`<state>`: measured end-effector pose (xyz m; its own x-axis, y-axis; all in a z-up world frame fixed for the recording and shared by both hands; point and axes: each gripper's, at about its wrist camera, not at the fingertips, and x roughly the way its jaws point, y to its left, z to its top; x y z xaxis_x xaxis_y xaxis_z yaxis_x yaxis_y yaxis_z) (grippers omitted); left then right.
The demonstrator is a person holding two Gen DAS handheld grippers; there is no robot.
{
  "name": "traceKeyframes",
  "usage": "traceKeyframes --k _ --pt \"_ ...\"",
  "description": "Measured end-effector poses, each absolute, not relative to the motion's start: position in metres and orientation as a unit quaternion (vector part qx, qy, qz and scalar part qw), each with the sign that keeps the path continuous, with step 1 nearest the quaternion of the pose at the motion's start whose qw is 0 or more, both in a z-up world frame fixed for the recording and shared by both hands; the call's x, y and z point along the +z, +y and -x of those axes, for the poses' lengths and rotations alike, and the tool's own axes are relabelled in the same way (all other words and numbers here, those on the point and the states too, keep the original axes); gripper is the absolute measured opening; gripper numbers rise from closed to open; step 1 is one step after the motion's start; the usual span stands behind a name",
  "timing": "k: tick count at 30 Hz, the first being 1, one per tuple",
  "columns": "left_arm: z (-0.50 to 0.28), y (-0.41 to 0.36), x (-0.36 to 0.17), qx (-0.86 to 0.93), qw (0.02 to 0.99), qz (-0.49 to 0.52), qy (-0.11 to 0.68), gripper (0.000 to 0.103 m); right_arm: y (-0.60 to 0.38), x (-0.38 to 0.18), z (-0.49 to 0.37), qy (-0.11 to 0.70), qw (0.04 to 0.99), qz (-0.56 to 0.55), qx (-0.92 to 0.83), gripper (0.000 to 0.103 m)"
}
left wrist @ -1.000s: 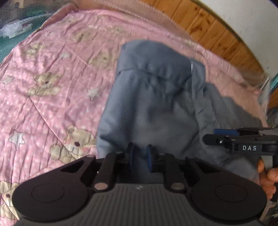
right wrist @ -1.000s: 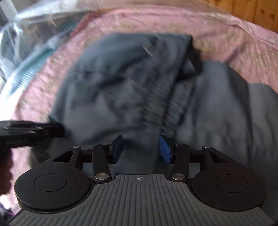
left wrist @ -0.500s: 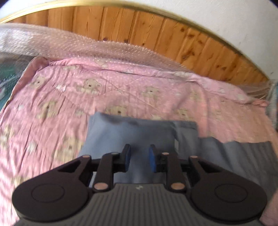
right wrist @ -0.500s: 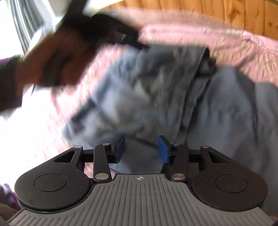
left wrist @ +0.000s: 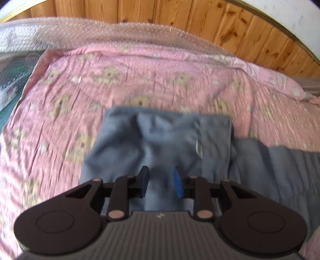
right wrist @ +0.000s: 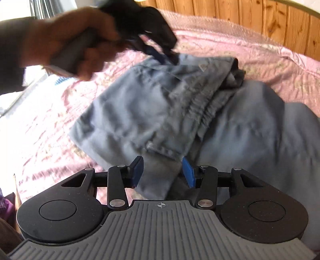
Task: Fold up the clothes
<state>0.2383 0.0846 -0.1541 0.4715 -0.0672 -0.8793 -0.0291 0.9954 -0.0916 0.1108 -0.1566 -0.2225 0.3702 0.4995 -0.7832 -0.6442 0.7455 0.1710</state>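
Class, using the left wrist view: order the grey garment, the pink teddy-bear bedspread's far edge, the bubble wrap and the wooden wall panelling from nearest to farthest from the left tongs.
1. Grey garment, directly ahead of the left tongs.
2. Pink teddy-bear bedspread, its far edge beyond the garment.
3. Bubble wrap, behind that edge.
4. Wooden wall panelling, at the back.

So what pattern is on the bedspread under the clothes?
Pink bedspread with teddy bears and stars, clearest in the left wrist view.

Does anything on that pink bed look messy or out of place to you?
Only the grey garment: its folded-over part lies rumpled and askew, with a bunched edge, on the pink teddy-bear bedspread. Nothing looks spilled or damaged.
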Motion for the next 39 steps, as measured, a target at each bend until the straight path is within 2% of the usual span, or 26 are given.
traceKeyframes --k 2,5,10,13,15,17,19,24,26,28,31,32,34,37,39 --pt "-0.231 0.079 -0.164 -0.008 0.854 0.021 0.519 0.027 -0.16 -0.238 -0.11 0.444 0.821 0.084 0.348 0.061" --pt "-0.224 0.074 -0.172 -0.007 0.855 -0.009 0.519 0.027 -0.162 -0.229 -0.11 0.443 0.826 0.08 0.34 0.061" --pt "-0.199 0.074 -0.157 -0.027 0.864 0.02 0.502 0.028 -0.169 -0.189 -0.105 0.412 0.852 0.081 0.313 0.062" --pt "-0.184 0.07 -0.155 -0.04 0.865 0.038 0.499 0.028 -0.179 -0.197 -0.116 0.436 0.854 0.103 0.266 0.067" --pt "-0.176 0.065 -0.159 -0.046 0.863 0.039 0.502 0.028 -0.192 -0.221 -0.13 0.489 0.839 0.1 0.218 0.068" --pt "-0.169 0.059 -0.163 -0.051 0.86 0.046 0.506 0.028 -0.209 -0.222 -0.129 0.487 0.845 0.073 0.21 0.081" --pt "-0.156 0.051 -0.158 -0.062 0.863 0.056 0.498 0.028 -0.224 -0.209 -0.127 0.481 0.853 0.037 0.2 0.074" --pt "-0.122 0.024 -0.168 -0.099 0.854 0.079 0.505 0.029 -0.281 -0.184 -0.123 0.452 0.881 -0.051 0.131 0.078" --pt "-0.119 0.013 -0.189 -0.082 0.848 0.056 0.521 0.029 -0.305 -0.198 -0.135 0.481 0.868 -0.061 0.103 0.081" --pt "-0.117 0.005 -0.199 -0.063 0.855 0.039 0.514 0.03 -0.325 -0.21 -0.146 0.51 0.851 -0.071 0.1 0.075" --pt "-0.121 -0.005 -0.189 -0.047 0.851 0.049 0.522 0.033 -0.359 -0.197 -0.147 0.487 0.858 -0.12 0.114 0.066" --pt "-0.122 -0.01 -0.183 -0.05 0.851 0.053 0.519 0.033 -0.376 -0.187 -0.142 0.468 0.866 -0.147 0.102 0.077" --pt "-0.125 -0.026 -0.17 -0.051 0.852 0.06 0.518 0.033 -0.426 -0.171 -0.123 0.408 0.891 -0.194 0.035 0.089" --pt "-0.138 -0.07 -0.152 -0.081 0.853 0.054 0.513 0.038 -0.513 -0.164 -0.096 0.349 0.898 -0.258 -0.071 0.089" --pt "-0.149 -0.11 -0.144 -0.103 0.848 0.035 0.518 0.041 -0.566 -0.171 -0.091 0.342 0.886 -0.287 -0.124 0.088"
